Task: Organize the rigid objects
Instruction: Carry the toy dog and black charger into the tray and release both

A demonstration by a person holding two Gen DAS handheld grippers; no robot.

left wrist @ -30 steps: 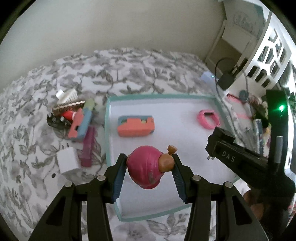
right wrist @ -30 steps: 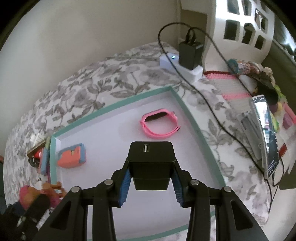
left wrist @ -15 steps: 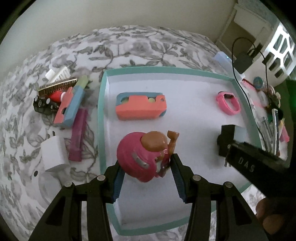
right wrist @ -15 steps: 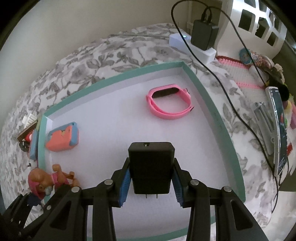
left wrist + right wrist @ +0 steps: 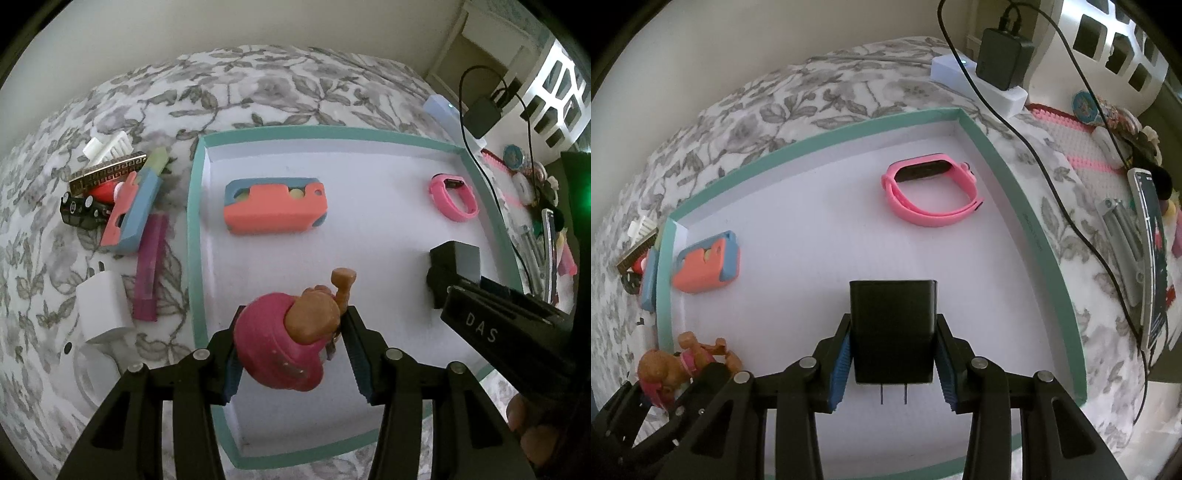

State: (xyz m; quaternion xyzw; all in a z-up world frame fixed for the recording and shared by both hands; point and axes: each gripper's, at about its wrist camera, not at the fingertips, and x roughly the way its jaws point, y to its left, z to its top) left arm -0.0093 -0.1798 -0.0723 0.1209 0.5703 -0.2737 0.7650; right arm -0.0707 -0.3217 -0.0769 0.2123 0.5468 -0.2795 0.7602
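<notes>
Left gripper (image 5: 291, 354) clamping toy figure (image 5: 288, 343), right gripper (image 5: 892, 363) clamping black charger (image 5: 893, 332), above tray (image 5: 1004, 162)

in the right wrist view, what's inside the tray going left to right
toy dog → orange and blue case → black charger in the right gripper → pink wristband, all inside the tray

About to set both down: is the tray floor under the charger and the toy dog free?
Nothing visible blocks either. The black charger and toy dog hang over bare tray floor; the pink band and coral case lie farther back.
</notes>
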